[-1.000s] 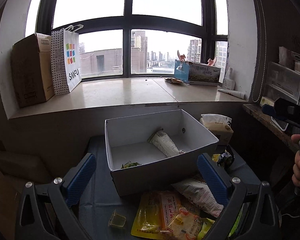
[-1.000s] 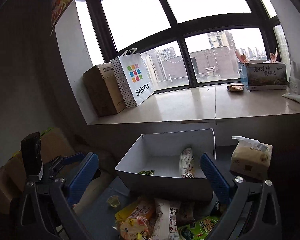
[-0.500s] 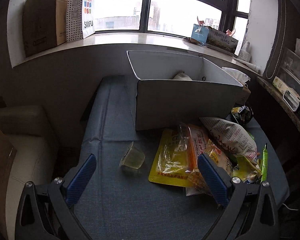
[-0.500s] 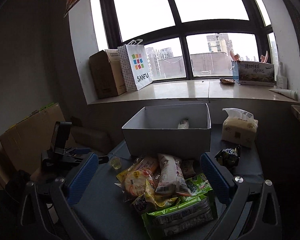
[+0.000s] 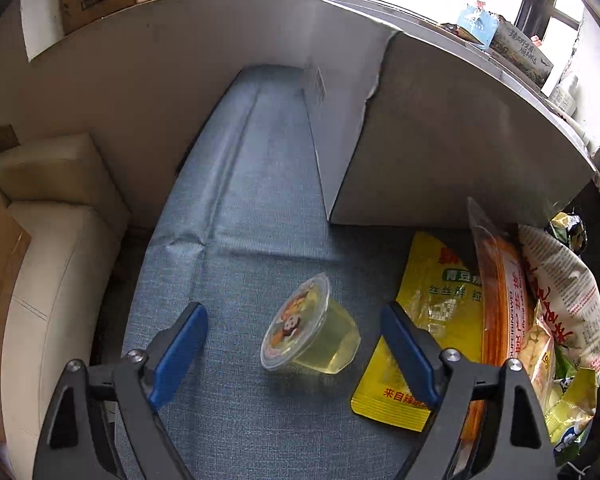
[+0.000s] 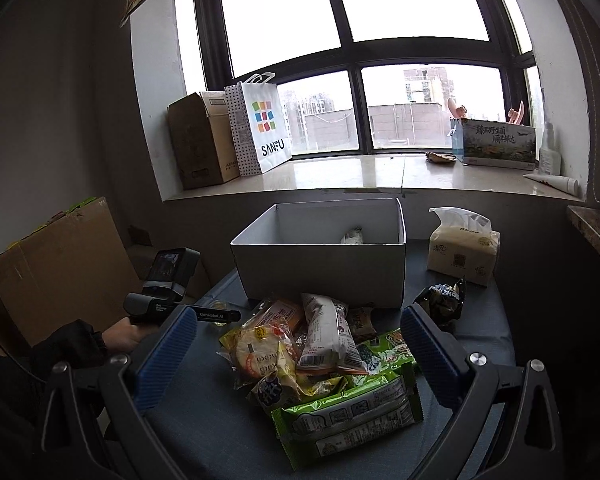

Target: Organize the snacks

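Observation:
A small jelly cup (image 5: 312, 338) with a clear lid lies on its side on the blue-grey tablecloth (image 5: 240, 220). My left gripper (image 5: 293, 312) points down at it and its jaws are closing. The cup sits between the blue pads (image 5: 180, 344), which do not touch it. Just right of the cup lies a yellow snack packet (image 5: 432, 304). The white box (image 6: 320, 268) stands behind, with one wrapped snack inside. My right gripper (image 6: 299, 316) hangs open over the snack pile (image 6: 324, 344) with nothing between its fingers. In the right wrist view a sleeved hand (image 6: 124, 332) holds the left gripper (image 6: 168, 304).
A tissue pack (image 6: 462, 248) and a dark snack bag (image 6: 442, 300) sit right of the box. A cardboard box (image 6: 60, 264) stands left of the table, beside a cream cushion (image 5: 52, 240). The windowsill holds a paper bag (image 6: 262, 128) and boxes.
My left gripper has dropped from above the white box and tilted down over the jelly cup, and its jaws have narrowed. My right gripper drew back from the box, then stayed still.

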Motion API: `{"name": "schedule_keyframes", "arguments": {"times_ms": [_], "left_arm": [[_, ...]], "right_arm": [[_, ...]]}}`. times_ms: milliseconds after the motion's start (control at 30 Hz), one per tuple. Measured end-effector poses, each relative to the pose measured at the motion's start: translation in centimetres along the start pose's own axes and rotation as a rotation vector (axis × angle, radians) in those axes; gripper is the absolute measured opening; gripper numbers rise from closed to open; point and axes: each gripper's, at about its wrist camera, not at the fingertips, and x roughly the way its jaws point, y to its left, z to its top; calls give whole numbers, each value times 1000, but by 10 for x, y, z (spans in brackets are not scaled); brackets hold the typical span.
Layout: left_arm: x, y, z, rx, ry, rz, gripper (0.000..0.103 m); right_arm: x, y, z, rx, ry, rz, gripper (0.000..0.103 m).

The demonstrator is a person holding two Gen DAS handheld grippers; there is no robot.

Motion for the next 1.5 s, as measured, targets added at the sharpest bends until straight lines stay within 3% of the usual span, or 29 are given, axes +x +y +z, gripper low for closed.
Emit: {"name": "schedule_keyframes", "arguments": {"times_ms": [100,133,300,500,567,733,867,1000,1200,1233,1500], "left_arm": [[-2,-6,-2,27,-16,62,59],[-4,-6,-3,22,-26,63,41],[-16,2,-12,4,-44,-16,39],[-71,-9,-26,60,-164,-150,38],[-97,-16,-31,97,-220,-231,38],[-147,-34,-38,133,-306,-305,38],[-168,-47,-35,182,-359,-307,38],[-174,-54,-32,197,-363,-320,38],[-171,-56,-35,198,-358,-321,38],[-171,-56,-35,199,-358,-321,38],[-164,-48,-29,181,-360,-310,38]], "right_arm": [[3,-1,-3,4,11,-8,103],[4,-1,-4,8,14,-6,103],[7,-4,-7,12,29,-16,103],[19,-16,-11,48,77,-57,103],[29,-28,-15,71,101,-59,103],[76,-77,-19,161,183,-106,103],[126,-119,-12,173,250,-172,103],[180,-154,1,162,306,-251,103],[247,-192,-6,200,486,-318,101],[250,-197,-11,225,502,-306,79],[205,-190,-10,257,402,-252,70]]}}
